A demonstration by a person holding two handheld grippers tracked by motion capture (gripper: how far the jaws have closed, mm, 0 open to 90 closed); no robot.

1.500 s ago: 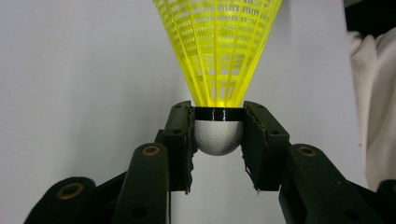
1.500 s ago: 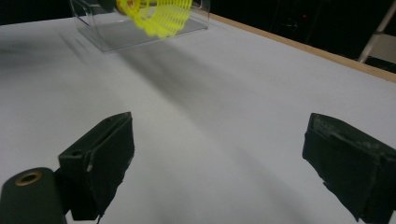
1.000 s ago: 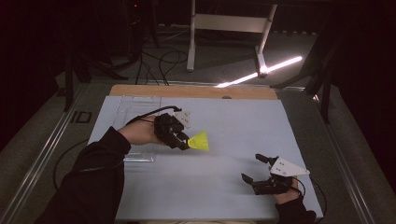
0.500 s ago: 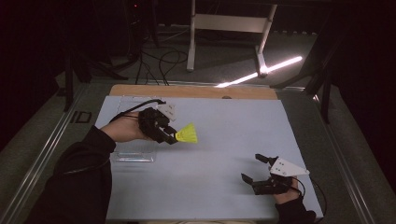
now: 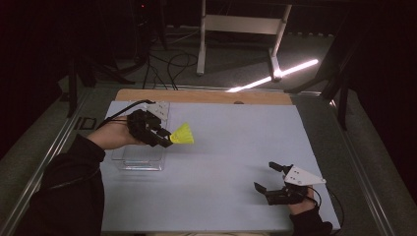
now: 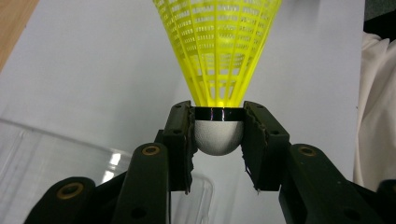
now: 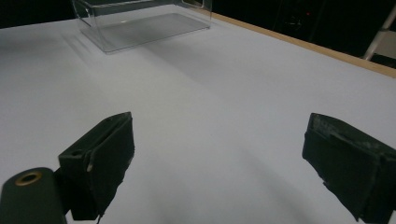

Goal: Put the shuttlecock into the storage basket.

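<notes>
Up in the air over the left side of the desk (image 5: 236,162) is a yellow shuttlecock (image 5: 183,134). Its round white nose sits between the two pads of the left tool (image 6: 218,140), which is squeezed tight on it. The net skirt points away from the tool, toward the middle of the desk, so the shuttlecock lies almost flat. Just below and a bit behind it, toward the person, stands a clear plastic box (image 5: 137,160) with its top open. I think the shuttlecock goes in there, so the left hand is the near one. The right tool (image 5: 275,184) rests far off at the front right, its pads spread wide, holding nothing.
</notes>
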